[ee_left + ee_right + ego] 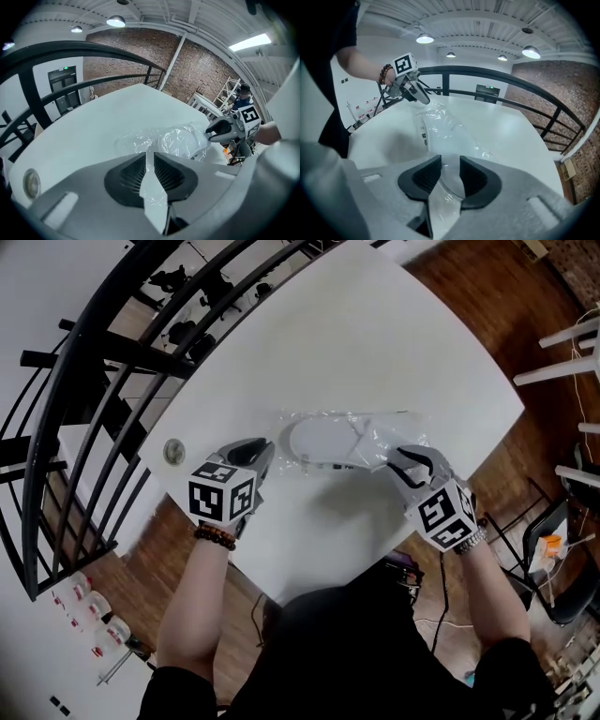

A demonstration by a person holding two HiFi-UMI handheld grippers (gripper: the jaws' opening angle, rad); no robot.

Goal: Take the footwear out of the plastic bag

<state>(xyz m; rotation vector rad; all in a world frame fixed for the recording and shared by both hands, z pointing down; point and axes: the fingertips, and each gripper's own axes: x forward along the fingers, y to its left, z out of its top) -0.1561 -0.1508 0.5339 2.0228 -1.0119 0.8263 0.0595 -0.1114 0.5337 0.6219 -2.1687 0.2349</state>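
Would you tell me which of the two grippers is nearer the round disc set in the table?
The left gripper: the disc lies beside it, while the right gripper is at the far end of the bag.

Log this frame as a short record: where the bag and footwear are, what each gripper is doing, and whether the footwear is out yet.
surface: white table
plastic bag: lying on the table, stretched between the two grippers
footwear: white, inside the bag
left gripper: closed on the bag's left end, film pinched between its pads
right gripper: closed on the bag's right end, jaws wider apart
task status: footwear not yet out
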